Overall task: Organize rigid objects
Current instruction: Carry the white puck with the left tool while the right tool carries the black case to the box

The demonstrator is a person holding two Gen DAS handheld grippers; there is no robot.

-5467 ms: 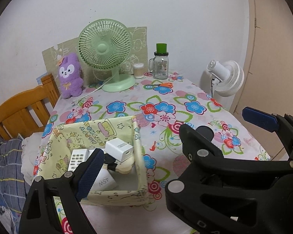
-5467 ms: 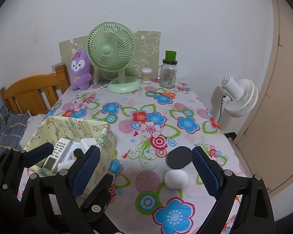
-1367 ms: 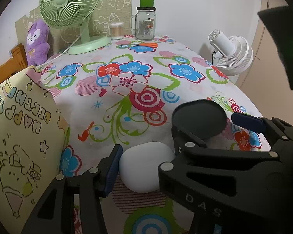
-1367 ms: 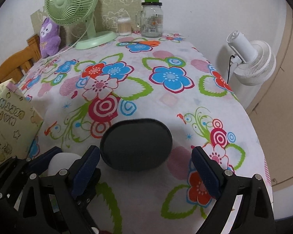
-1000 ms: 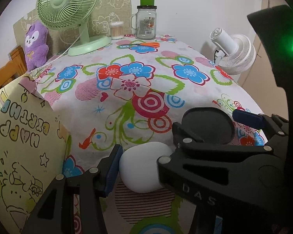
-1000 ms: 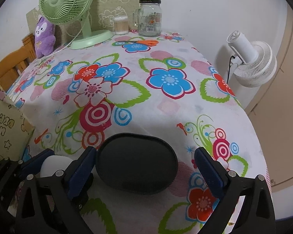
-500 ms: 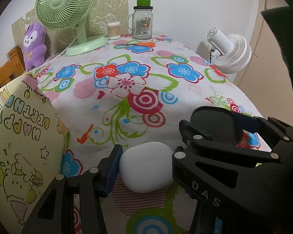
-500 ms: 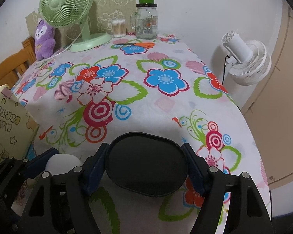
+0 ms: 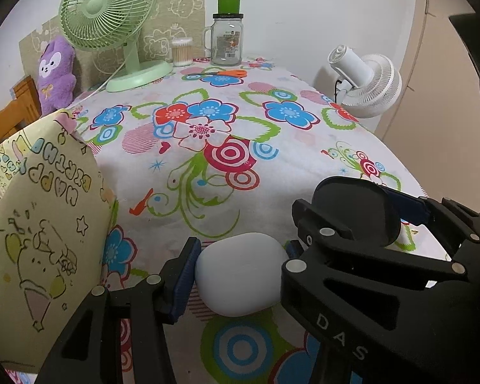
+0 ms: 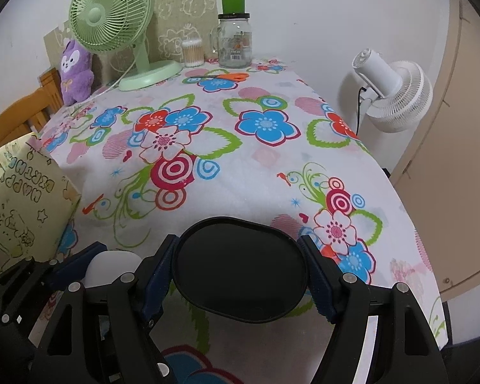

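A white oval case [image 9: 240, 275] sits low over the flowered tablecloth [image 9: 208, 166], and my left gripper [image 9: 236, 265] is shut on it, its blue pads pressing on both sides. Just to its right, my right gripper [image 10: 240, 265] is shut on a black oval case [image 10: 240, 272], with a pad on each end. In the left wrist view the black case [image 9: 358, 214] shows between the right gripper's fingers [image 9: 409, 204]. In the right wrist view the white case [image 10: 112, 268] peeks out at lower left. A yellow printed box [image 9: 41, 224] stands at the left; its inside is hidden.
At the table's far end stand a green fan [image 10: 112, 16], a purple plush [image 10: 76, 70], a glass jar with a green lid [image 10: 235, 41], a cotton swab tub [image 10: 192, 52] and orange scissors [image 10: 230, 76]. A white fan [image 10: 396, 96] stands beyond the right edge.
The right gripper's jaws have closed from wide apart onto the black case and shifted slightly with it. The left gripper keeps its hold on the white case, hardly moving.
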